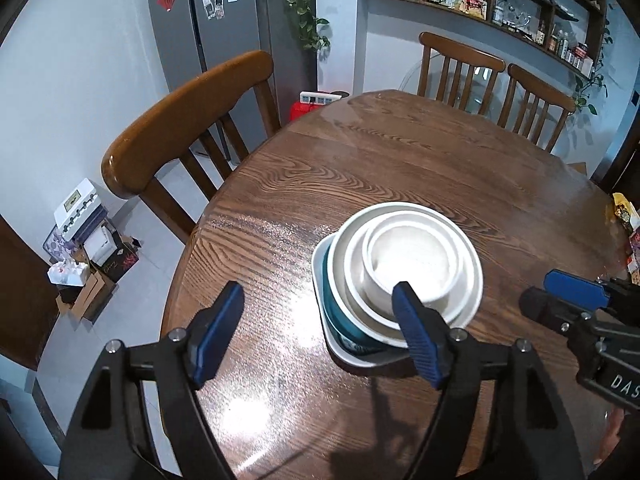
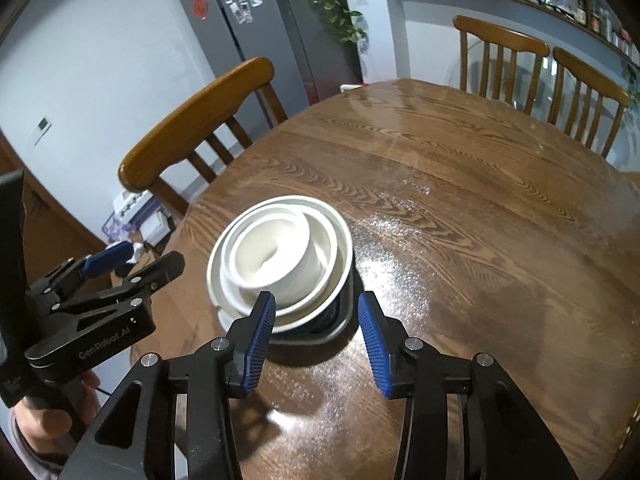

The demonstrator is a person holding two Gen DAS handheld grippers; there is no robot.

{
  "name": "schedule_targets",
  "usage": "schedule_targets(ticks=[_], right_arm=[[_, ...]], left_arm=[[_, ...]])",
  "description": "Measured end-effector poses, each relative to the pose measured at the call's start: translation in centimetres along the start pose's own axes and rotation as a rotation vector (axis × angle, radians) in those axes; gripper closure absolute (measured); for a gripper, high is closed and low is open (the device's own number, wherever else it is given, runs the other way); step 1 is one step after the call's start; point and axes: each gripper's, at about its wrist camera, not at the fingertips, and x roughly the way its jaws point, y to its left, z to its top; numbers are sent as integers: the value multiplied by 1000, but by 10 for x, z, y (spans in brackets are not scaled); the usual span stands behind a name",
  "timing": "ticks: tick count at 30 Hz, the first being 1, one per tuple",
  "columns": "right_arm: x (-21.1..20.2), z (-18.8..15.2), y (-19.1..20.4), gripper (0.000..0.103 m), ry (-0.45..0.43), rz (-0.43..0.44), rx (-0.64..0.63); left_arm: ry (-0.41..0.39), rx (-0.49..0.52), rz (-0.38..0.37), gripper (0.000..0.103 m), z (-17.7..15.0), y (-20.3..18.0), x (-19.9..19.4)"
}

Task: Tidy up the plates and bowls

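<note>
A nested stack of dishes (image 1: pixel 404 276) stands on a round wooden dining table (image 1: pixel 360 168), towards the near edge and slightly left of its middle as the right wrist camera sees it. At the bottom lies a white plate with rounded corners (image 1: pixel 352 354); on it sits a teal bowl (image 1: pixel 340 320), dark and patterned on its outer wall. Three white bowls, each smaller than the one beneath, are nested inside it, the innermost (image 1: pixel 412 264) tall-sided and leaning a little off centre. The left gripper (image 1: pixel 320 328) hangs above the table just in front of the stack, its blue-padded fingers (image 1: pixel 218 330) spread wide with nothing between them. The right gripper (image 2: pixel 316 340) faces the same stack from close by, its jaws likewise apart and empty. Wooden chairs (image 1: pixel 180 128) ring the table, with a grey fridge (image 1: pixel 216 24) covered in photographs behind.
</note>
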Motion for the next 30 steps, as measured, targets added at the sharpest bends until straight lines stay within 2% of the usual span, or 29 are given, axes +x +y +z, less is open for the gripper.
schedule_targets(ticks=[1,3,5,14,16,20,22,25,27,30], right_arm=[[-2,-2,1,57,0,1,-8],[-6,-5,3,48,-2,-2,-27],[-9,-8,6,43,-6,1,-47],[-17,-18,15,32,0,5,-116],[-19,-20,15,30,-2,8,-125],[-22,-23,15,20,-2,13,-141],[-23,-25,16,19,-1,13,-153],[-24,-26,18,16,1,22,-167],[-24,-27,17,9,2,27,-167],[-25,-29,18,8,-3,26,-174]], left_arm=[[-2,1,0,23,-1,0,-1],[-7,3,0,23,-4,-2,-5],[-9,7,2,23,-6,-3,-8],[-26,12,16,18,-16,-7,-22],[-29,4,19,9,-18,-7,-25],[-38,-3,24,6,-22,-6,-32],[-44,-5,27,2,-23,-6,-35],[-62,-2,37,1,-24,-7,-41],[-66,2,45,1,-26,-7,-44],[-68,5,52,1,-28,-8,-46]])
